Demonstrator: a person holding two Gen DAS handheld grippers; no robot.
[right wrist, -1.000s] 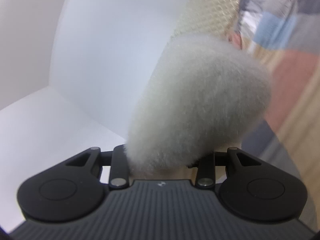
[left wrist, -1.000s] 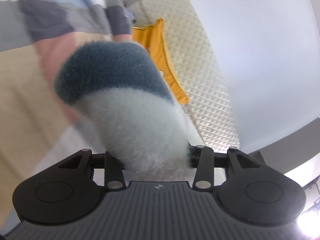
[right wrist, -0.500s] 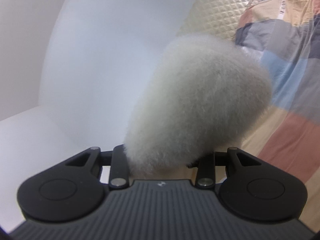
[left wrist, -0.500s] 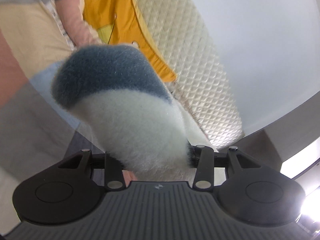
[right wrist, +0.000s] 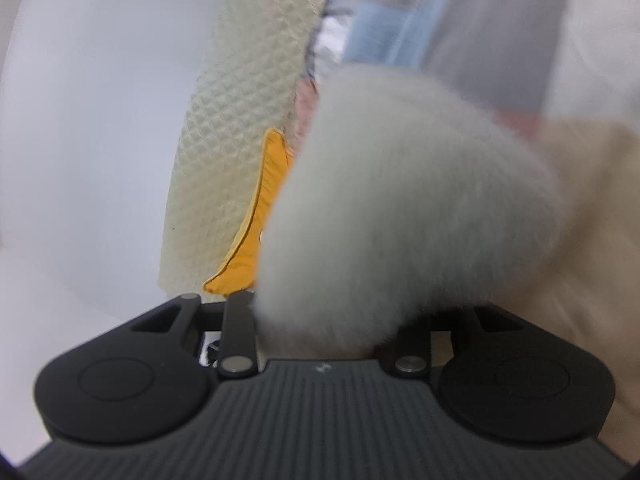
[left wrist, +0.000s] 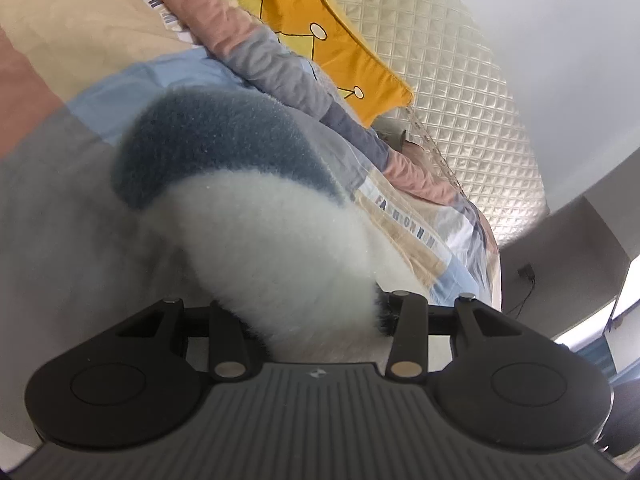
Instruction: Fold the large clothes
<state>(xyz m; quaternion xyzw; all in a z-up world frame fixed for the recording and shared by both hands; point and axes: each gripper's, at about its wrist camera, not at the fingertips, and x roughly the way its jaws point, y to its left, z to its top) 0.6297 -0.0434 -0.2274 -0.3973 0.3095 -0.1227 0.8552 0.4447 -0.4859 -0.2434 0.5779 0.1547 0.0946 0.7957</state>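
Fleece garment (left wrist: 280,240) bunched in left claw (left wrist: 308,320), pale fleece (right wrist: 400,220) pinched in right claw (right wrist: 324,332), patchwork bedding (left wrist: 80,60) behind

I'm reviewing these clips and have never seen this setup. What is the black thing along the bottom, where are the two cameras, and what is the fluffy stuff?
There is no robot here: a person holds one handheld claw in each hand, and each carries a fisheye camera looking forward along its fingers. The black ribbed body low in each picture is the tool itself. The left claw grips a fluffy white and dark blue garment. The right claw grips pale fluffy fabric, probably the same garment. The fabric hides the fingers. Behind lie a patchwork bedspread, a yellow pillow and a cream quilted headboard.
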